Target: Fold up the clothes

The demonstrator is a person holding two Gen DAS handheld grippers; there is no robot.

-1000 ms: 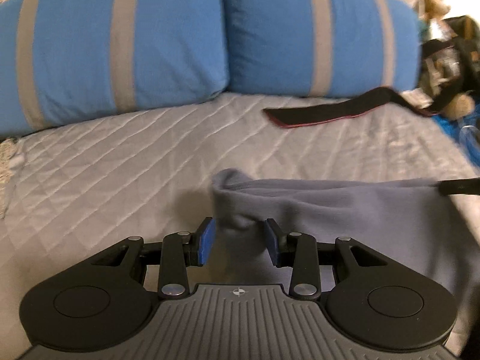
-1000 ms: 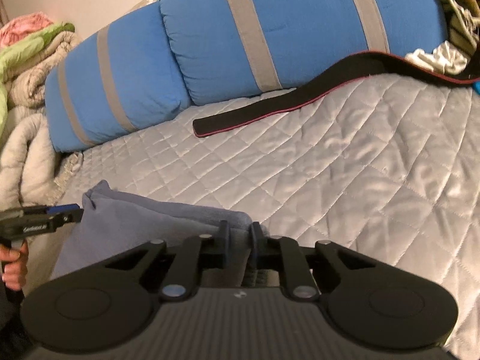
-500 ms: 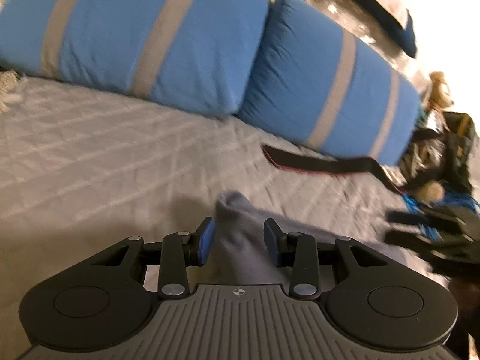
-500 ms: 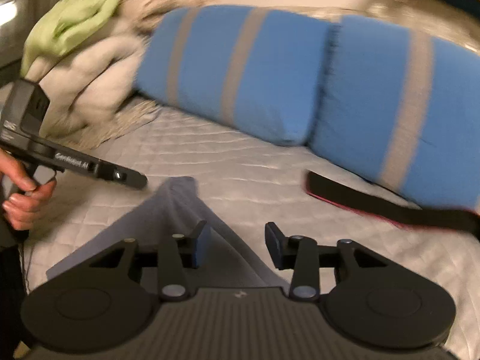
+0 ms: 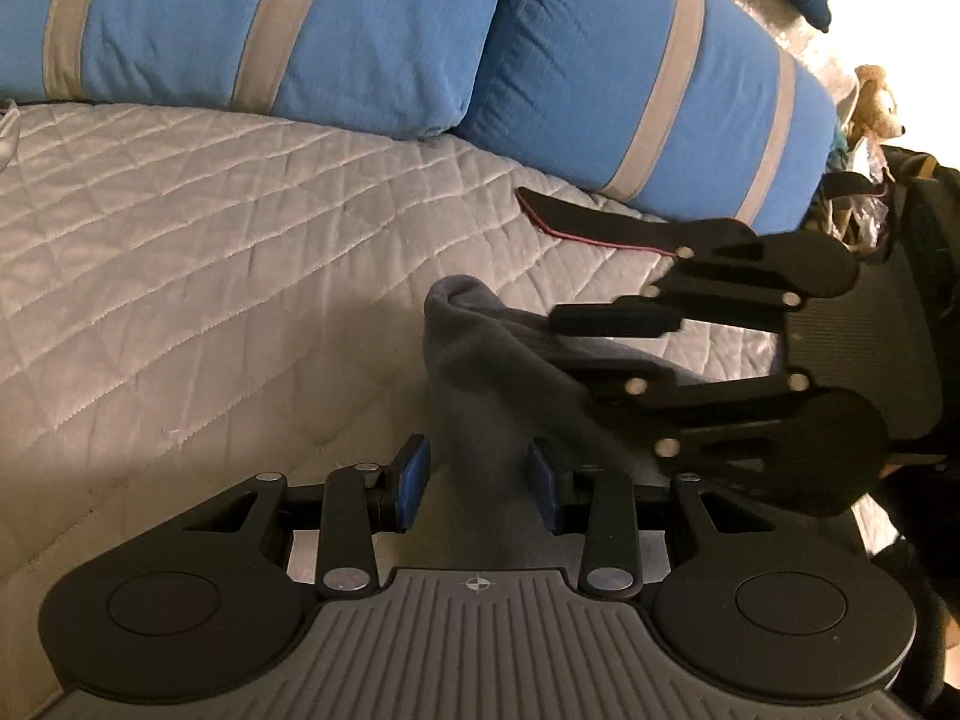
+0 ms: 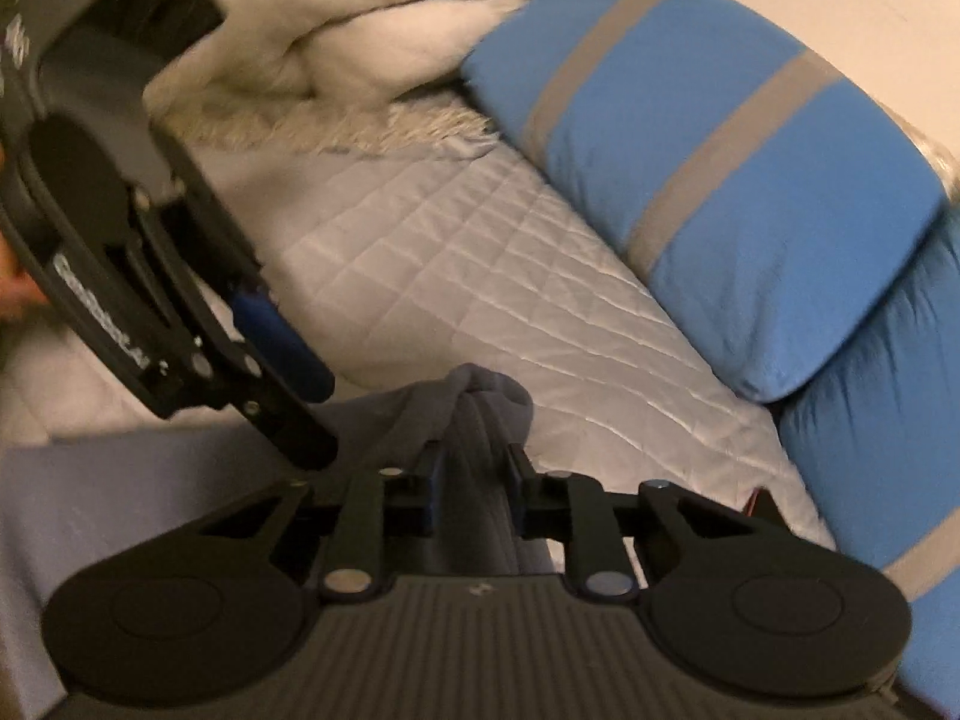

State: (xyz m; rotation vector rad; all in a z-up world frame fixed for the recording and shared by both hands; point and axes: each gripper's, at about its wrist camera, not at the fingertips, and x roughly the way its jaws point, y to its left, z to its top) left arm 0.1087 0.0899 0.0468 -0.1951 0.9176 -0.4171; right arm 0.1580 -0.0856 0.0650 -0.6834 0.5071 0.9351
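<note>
**Grey garment bunched between both tongs on bed**

Grey garment (image 5: 480, 372), soft fleece-like knit, lies on the quilted bed cover (image 5: 210, 276), one end gathered up into a peak. Looks light, limp, not slippery and not fragile; it will sag and drape from any pinch point, so corners or the hem edge judged best for a clean fold, not the bunched middle.

Left tongs (image 5: 477, 483): blue pads spread, cloth passes between them, no clamp visible. Right tongs (image 6: 474, 483): jaws narrowed onto a ridge of the same cloth, apparently pinching it just below the gathered peak (image 6: 480, 387). In the left wrist view the right tongs come in from the side, over the garment. Both sets close together at the same end of the cloth.

Fold stage unclear: the garment is bunched, not flat or squared.

Around: two blue pillows with grey stripes (image 5: 372, 36) along the bed's far edge, black strap with red edging (image 5: 594, 222) below them, cream blanket pile (image 6: 360, 30).

Writing: white print on the left tongs' body in the right wrist view, too blurred to read.
</note>
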